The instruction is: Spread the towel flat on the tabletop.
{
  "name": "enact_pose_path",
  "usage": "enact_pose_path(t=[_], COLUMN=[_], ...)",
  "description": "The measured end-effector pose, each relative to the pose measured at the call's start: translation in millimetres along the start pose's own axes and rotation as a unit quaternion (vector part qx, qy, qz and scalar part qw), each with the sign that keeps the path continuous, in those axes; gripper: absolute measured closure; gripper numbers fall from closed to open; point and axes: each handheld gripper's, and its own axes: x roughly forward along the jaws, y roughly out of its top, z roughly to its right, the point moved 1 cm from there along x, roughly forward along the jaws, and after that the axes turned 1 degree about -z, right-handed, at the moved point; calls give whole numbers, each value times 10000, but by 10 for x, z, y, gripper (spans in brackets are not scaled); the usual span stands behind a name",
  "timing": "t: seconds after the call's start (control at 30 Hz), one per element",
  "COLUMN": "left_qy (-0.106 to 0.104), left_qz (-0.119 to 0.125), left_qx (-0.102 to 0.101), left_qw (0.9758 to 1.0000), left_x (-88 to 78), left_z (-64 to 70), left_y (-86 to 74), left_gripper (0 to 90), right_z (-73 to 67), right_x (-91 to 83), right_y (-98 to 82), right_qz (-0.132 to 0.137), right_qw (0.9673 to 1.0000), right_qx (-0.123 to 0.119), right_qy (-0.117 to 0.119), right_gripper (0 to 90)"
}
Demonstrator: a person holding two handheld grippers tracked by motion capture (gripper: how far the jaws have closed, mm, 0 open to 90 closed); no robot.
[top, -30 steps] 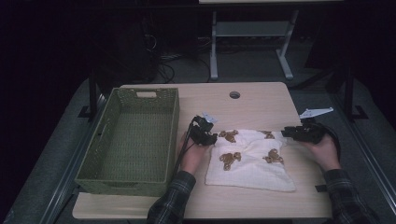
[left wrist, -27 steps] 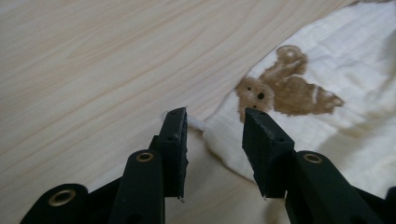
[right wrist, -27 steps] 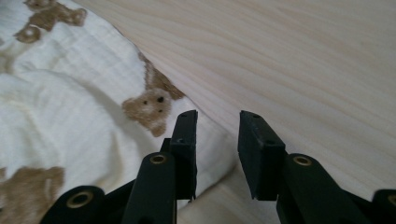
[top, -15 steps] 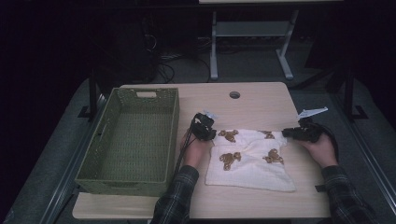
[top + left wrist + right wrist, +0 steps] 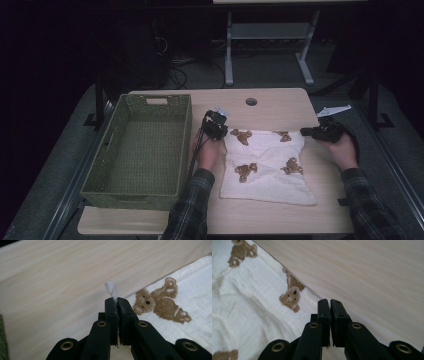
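Cloth: a white cloth printed with brown teddy bears lay spread on the counter, to the right of the basket.
Left tongs: the left tongs had just been closing and were clamped on the cloth's far left corner (a small twisted tuft of white fabric poked out past the tips); in the high view they sat at that corner.
Right tongs: the right tongs had also just been closing, jaws nearly touching at the cloth's far right corner, with the cloth's edge running under them; whether fabric was pinched could not be told. In the high view they met that corner.
Basket: a green woven basket stood just beside the left hand.
Counter: pale wood.
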Motion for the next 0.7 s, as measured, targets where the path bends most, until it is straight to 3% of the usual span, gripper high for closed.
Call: enact_pose_path(t=[0.13,0.33,0.47,0.57,0.7], left_qy=[101,161,246,284,241], left_qz=[-5,58,84,97,238], left_qx=[20,-150,-40,-76,-116], left_qw=[9999,9997,9997,9995,9994], left_x=[32,121,181,221,171], left_z=[-65,-182,-224,-263,-276], left_y=[86,150,205,241,292], left_gripper=[870,870,870,870,870], right_z=[74,168,227,261,265], right_x=[34,89,151,193,158], right_y=[121,254,313,341,379], right_qz=[-3,52,39,7,193], right_qw=[10000,10000,10000,10000,9998], right_qx=[10,40,39,66,70], right_qy=[-9,-11,-41,-66,6], right_gripper=[866,866,867,867,866])
